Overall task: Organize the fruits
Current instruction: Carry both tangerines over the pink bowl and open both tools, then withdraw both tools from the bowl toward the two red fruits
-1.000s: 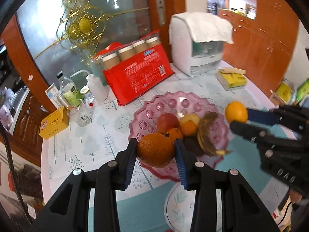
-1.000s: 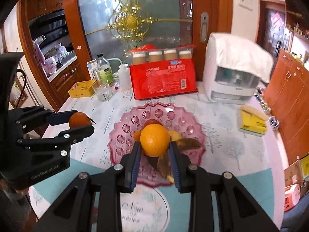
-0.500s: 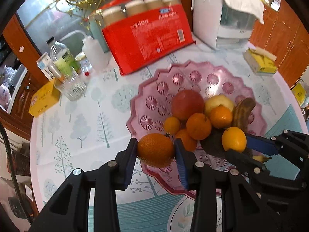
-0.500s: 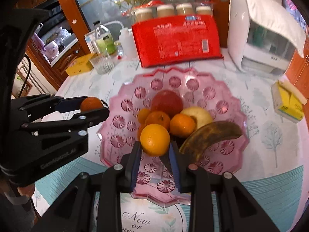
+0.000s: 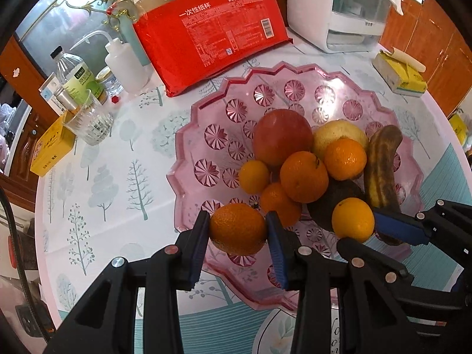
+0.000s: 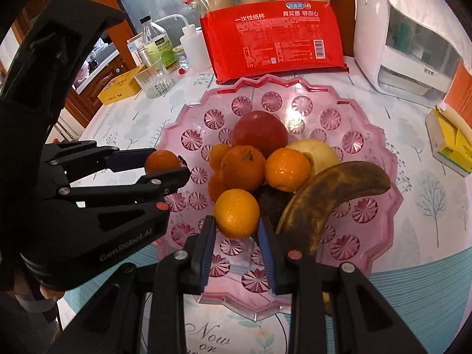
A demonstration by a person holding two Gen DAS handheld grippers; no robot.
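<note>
A pink glass fruit dish point(image 5: 203, 135) point(image 6: 371, 135) holds a red apple point(image 5: 281, 137), several oranges, a yellow pear point(image 5: 336, 131), a browned banana point(image 5: 380, 162) point(image 6: 330, 194) and a dark avocado. My left gripper point(image 5: 237, 230) is shut on a dark orange point(image 5: 237, 228) above the dish's near left rim; it also shows in the right wrist view point(image 6: 162, 162). My right gripper point(image 6: 236, 224) is shut on a yellow orange point(image 6: 237, 213) just over the near side of the fruit pile; this orange also shows in the left wrist view point(image 5: 352, 219).
Behind the dish stand a red pack of paper cups point(image 5: 215, 26), a white appliance point(image 5: 339, 8), a squeeze bottle point(image 5: 125, 62), a drinking glass point(image 5: 87, 121) and a yellow box point(image 5: 51, 147). A tissue pack point(image 5: 398, 73) lies at the right.
Both grippers have moved forward and down over the dish, each still holding its orange. The fruit pile now looks closer and larger in both views.
</note>
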